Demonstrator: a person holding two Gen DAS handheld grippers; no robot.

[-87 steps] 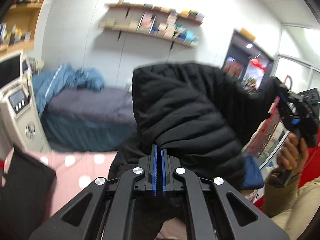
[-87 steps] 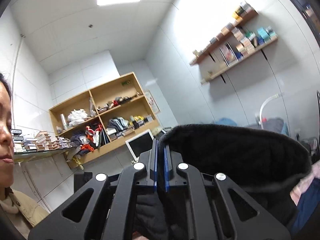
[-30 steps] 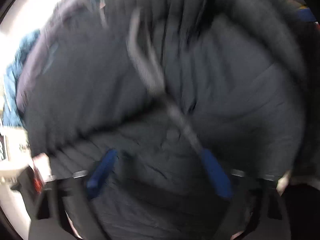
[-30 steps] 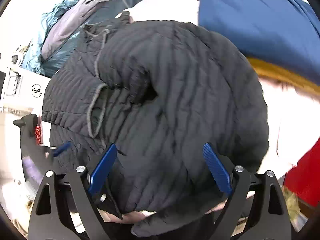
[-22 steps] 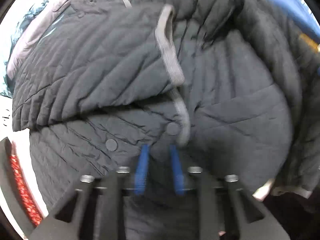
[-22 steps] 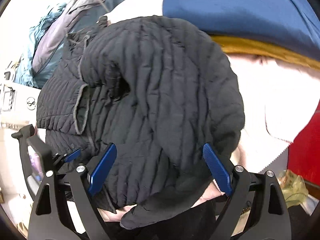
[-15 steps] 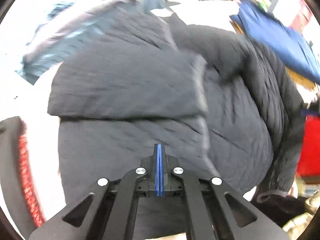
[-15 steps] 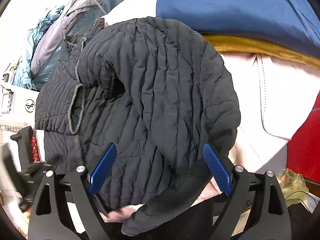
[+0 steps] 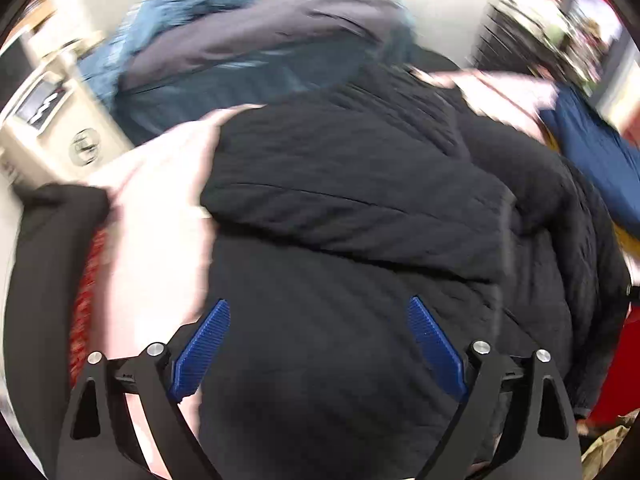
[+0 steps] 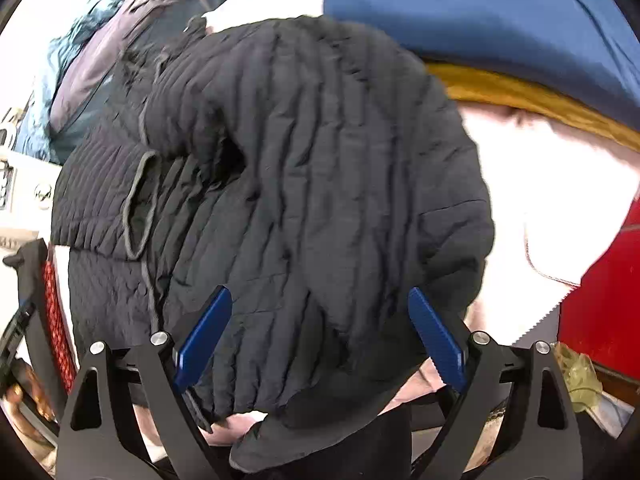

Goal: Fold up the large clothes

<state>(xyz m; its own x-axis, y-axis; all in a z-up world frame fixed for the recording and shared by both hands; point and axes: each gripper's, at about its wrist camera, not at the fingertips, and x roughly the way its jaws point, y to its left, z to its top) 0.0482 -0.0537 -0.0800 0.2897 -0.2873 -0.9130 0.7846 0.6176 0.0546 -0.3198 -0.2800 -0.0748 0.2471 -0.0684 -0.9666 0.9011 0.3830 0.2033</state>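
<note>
A black quilted puffer jacket (image 10: 304, 184) is lying folded over itself and filling the middle of both views, resting on a pale pink bed cover (image 10: 532, 184) that is showing at the right of the right wrist view. A navy blue garment (image 10: 500, 12) is lying across the upper right, with a mustard-yellow one (image 10: 520, 96) peeking out beneath it. A grey and teal bundle of clothes (image 9: 256, 44) is sitting blurred at the upper left of the left wrist view. The left gripper (image 9: 318, 350) is opening wide above the jacket, its blue pads gripping nothing. The right gripper (image 10: 320, 340) is hanging released over the jacket's lower edge, pads spread apart and grasping nothing.
</note>
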